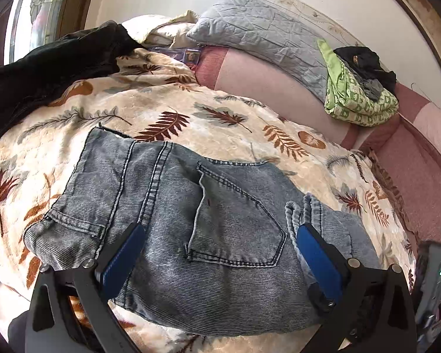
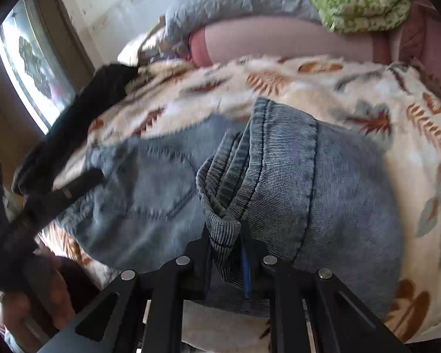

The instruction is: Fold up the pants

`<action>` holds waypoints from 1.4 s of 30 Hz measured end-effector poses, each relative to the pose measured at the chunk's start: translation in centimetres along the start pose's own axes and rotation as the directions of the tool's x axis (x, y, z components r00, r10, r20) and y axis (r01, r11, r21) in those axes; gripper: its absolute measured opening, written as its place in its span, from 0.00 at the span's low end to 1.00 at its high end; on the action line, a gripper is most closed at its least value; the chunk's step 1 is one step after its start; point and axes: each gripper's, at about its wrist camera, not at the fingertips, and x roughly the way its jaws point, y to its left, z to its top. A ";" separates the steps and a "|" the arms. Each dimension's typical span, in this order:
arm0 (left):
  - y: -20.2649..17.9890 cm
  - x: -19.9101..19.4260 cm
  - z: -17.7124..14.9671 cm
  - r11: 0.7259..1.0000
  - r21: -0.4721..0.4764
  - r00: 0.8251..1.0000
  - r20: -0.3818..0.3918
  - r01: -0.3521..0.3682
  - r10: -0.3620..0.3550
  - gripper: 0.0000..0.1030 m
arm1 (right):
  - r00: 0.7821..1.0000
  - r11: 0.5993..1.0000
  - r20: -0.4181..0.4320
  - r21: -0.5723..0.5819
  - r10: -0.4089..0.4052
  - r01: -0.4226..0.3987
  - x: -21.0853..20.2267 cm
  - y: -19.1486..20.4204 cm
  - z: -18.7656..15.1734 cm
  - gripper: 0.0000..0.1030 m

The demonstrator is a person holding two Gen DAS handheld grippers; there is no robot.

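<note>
Faded grey-blue jeans [image 1: 191,206], folded over, back pocket up (hem bunched), lying on leaf-print blanket [image 1: 220,123]

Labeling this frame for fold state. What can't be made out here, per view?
- Left wrist view: the jeans near edge is cut off behind the open left gripper.
- Right wrist view: motion blur smears the jeans pocket; stitching is unreadable.
- Right wrist view: the right gripper pinches the hem; layer count is hidden between the fingers.
- Both views: the dark garment is bunched, type unclear.

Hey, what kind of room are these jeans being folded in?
Probably a bedroom: a leaf-print fleece blanket spread over a bed, a grey quilted pillow against the wall, and a pink mattress cover.
</note>
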 end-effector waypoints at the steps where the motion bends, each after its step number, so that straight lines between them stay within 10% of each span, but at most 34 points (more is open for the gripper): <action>1: -0.1 0.1 0.0 1.000 0.006 1.000 -0.011 0.003 -0.003 1.00 | 0.999 1.000 0.031 -0.007 0.007 -0.006 -0.2 -0.1 -0.5 0.20; 5: -2.4 0.0 0.6 0.997 0.069 1.000 -0.016 0.020 -0.019 1.00 | 0.989 0.986 0.006 0.077 0.148 -0.148 -1.6 -2.5 -0.2 0.29; 8: -5.5 0.4 1.3 0.991 0.118 0.997 -0.037 0.065 -0.061 1.00 | 0.966 0.944 0.081 0.204 0.247 -0.258 -4.1 -5.4 -0.2 0.55; 13: -12.5 2.1 0.3 0.955 0.248 0.985 -0.100 0.162 -0.141 1.00 | 0.927 0.818 0.226 0.439 0.300 -0.372 -6.5 -11.9 -2.3 0.61; 16: -15.1 6.4 -2.4 0.933 0.353 0.972 -0.235 0.063 0.023 1.00 | 0.930 0.741 0.178 0.564 0.322 -0.365 -4.5 -15.1 -4.0 0.61; 18: -15.2 9.7 -5.1 0.898 0.439 0.925 -0.333 -0.018 0.181 1.00 | 0.900 0.671 0.195 0.610 0.389 -0.422 -4.0 -16.5 -4.4 0.61; 19: -14.7 9.8 -5.8 0.900 0.435 0.935 -0.312 -0.017 0.169 1.00 | 0.895 0.659 0.191 0.618 0.402 -0.428 -4.4 -17.0 -3.9 0.61; 27: -14.3 8.5 -6.6 0.903 0.428 0.950 -0.268 -0.031 0.160 1.00 | 0.838 0.630 0.193 0.579 0.510 -0.517 -3.3 -19.0 4.9 0.63; 31: -14.3 8.6 -6.5 0.905 0.425 0.952 -0.262 -0.034 0.159 1.00 | 0.893 0.696 0.013 0.622 0.449 -0.359 3.9 -20.4 7.4 0.60; 37: -14.3 8.4 -6.7 0.905 0.425 0.959 -0.242 -0.031 0.146 1.00 | 0.881 0.695 0.111 0.573 0.459 -0.434 2.0 -20.3 9.2 0.62; 39: -14.3 8.3 -6.7 0.904 0.425 0.961 -0.235 -0.033 0.146 1.00 | 0.914 0.716 0.087 0.593 0.397 -0.368 3.0 -21.2 9.6 0.68; 42: -14.3 8.2 -6.3 0.911 0.412 0.957 -0.253 -0.024 0.140 1.00 | 0.885 0.654 0.083 0.642 0.459 -0.399 4.8 -22.5 9.5 0.67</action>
